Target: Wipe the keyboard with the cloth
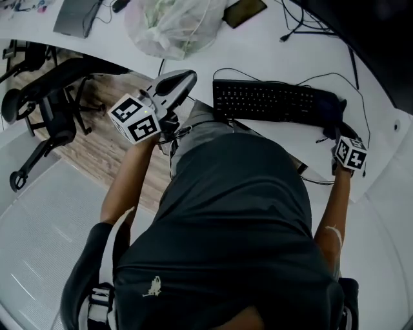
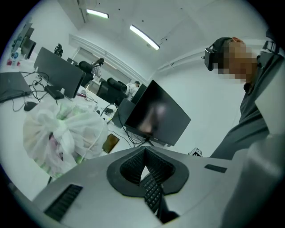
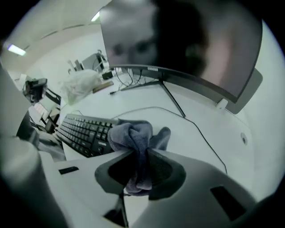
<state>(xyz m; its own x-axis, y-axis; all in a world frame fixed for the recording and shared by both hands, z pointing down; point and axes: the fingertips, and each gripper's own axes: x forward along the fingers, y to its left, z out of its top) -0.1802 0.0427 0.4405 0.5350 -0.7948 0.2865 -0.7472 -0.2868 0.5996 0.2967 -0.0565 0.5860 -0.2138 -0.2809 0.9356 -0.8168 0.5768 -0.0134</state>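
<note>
A black keyboard (image 1: 264, 101) lies on the white desk (image 1: 387, 129) in front of the person. A dark grey cloth (image 1: 328, 106) rests bunched over the keyboard's right end. My right gripper (image 1: 333, 121) is shut on it. In the right gripper view the cloth (image 3: 136, 136) bulges out between the jaws, with the keyboard (image 3: 84, 131) just to its left. My left gripper (image 1: 182, 80) is held up left of the keyboard, off the desk. Its jaws (image 2: 143, 152) are shut with nothing between them, and a strip of keyboard (image 2: 153, 193) shows below them.
A full white plastic bag (image 1: 171, 22) sits on the desk behind the left gripper, with a brown flat object (image 1: 244, 11) beside it. Cables (image 1: 352, 61) trail behind the keyboard. A dark monitor (image 3: 187, 44) stands at the back. An office chair (image 1: 51, 106) is at the left.
</note>
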